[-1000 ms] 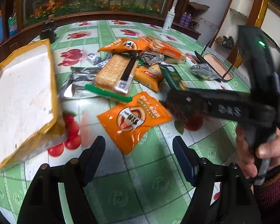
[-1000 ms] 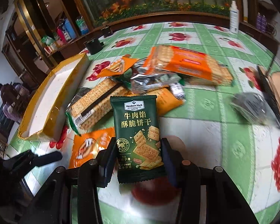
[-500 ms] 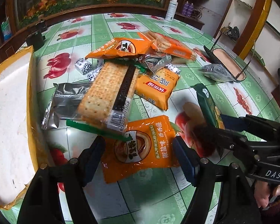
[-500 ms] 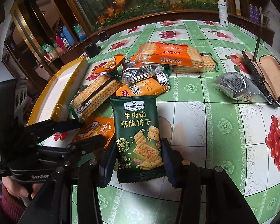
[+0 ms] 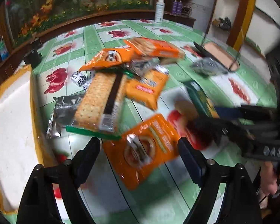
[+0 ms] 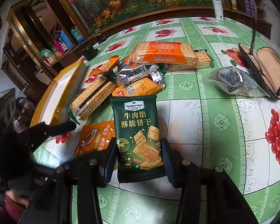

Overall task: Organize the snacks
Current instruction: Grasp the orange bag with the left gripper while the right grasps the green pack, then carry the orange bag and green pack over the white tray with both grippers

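White spray bottle (image 6: 218, 5) at the far table edge, open glasses case (image 6: 267, 71) right, floral tablecloth (image 6: 222, 123).

My left cam sits low over the table (image 5: 121, 201), looking fwd between my left gripper (image 5: 138, 155) fingers, close on the orange snack bag (image 5: 145, 149); frame's motion-blurred. My right cam looks fwd from the table's right side, angled left, v. close on the green cracker pack (image 6: 138, 140) it frames; both views share the snack pile (image 6: 140, 71), yellow-rimmed tray (image 5: 11, 115) and white bottle (image 6: 217, 5); each cam catches the other gripper.
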Motion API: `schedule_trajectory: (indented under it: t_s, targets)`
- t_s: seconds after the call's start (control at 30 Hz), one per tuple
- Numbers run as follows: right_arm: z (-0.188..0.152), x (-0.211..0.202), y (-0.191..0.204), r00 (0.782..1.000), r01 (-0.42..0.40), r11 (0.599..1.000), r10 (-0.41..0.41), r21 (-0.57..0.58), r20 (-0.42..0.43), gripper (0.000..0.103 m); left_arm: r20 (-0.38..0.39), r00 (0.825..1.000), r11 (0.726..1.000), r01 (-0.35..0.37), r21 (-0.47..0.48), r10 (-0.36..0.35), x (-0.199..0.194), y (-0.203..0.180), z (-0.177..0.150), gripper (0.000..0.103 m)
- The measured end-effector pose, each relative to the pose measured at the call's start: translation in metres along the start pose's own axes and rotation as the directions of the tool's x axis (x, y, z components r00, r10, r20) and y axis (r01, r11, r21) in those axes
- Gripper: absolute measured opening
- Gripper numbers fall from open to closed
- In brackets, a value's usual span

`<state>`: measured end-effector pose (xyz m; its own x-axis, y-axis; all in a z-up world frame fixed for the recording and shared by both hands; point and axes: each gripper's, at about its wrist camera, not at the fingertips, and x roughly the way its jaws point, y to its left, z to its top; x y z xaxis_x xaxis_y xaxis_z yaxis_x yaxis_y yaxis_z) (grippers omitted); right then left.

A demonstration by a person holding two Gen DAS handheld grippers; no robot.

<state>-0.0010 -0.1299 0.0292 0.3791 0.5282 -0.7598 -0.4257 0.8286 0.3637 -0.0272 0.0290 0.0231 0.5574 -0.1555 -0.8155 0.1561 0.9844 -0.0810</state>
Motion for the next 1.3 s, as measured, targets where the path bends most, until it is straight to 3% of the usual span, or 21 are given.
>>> schedule_trajectory:
  t_s: [0.1,0.2,0.4,0.73,0.77,0.83,0.87,1.0,1.3]
  targets:
    - [0.000,-0.003,-0.003,1.000,-0.008,1.000,0.008,0.015,0.006,0.050,-0.037,0.996,0.996,0.085,-0.032,-0.086,0.012,0.010,0.006,0.084]
    - [0.000,-0.005,-0.005,1.000,-0.010,1.000,0.009,0.023,0.008,0.050,-0.047,0.996,0.997,0.078,-0.004,-0.078,0.016,0.005,0.003,0.084]
    - [-0.001,-0.010,-0.009,1.000,-0.017,0.999,0.016,0.033,0.014,0.050,-0.096,0.982,0.983,0.168,0.071,-0.161,0.003,-0.026,-0.016,0.085]
    - [-0.004,-0.011,-0.007,1.000,-0.012,1.000,0.012,0.027,0.017,0.050,-0.078,0.997,0.998,-0.015,0.060,0.020,0.011,-0.037,-0.015,0.083]
    - [-0.004,-0.012,-0.007,1.000,-0.010,1.000,0.009,0.025,0.017,0.050,-0.073,0.997,0.997,-0.025,0.067,0.030,0.010,-0.039,-0.016,0.081]
    - [-0.004,-0.011,-0.008,1.000,-0.006,1.000,0.005,0.025,0.016,0.050,-0.048,0.997,0.996,-0.052,0.070,0.056,0.008,-0.039,-0.019,0.062]
    - [-0.005,-0.011,-0.009,1.000,-0.005,1.000,0.005,0.028,0.014,0.050,-0.043,0.998,0.997,-0.049,0.063,0.052,0.006,-0.039,-0.019,0.056]
    - [-0.005,-0.010,-0.008,1.000,-0.006,0.999,0.006,0.032,0.009,0.050,-0.021,0.998,0.998,-0.055,0.023,0.056,0.001,-0.028,-0.022,0.049]
    - [-0.006,-0.008,0.005,1.000,-0.009,1.000,0.009,-0.002,0.003,0.050,0.009,1.000,0.999,0.004,-0.052,-0.003,-0.020,-0.012,-0.024,0.048]
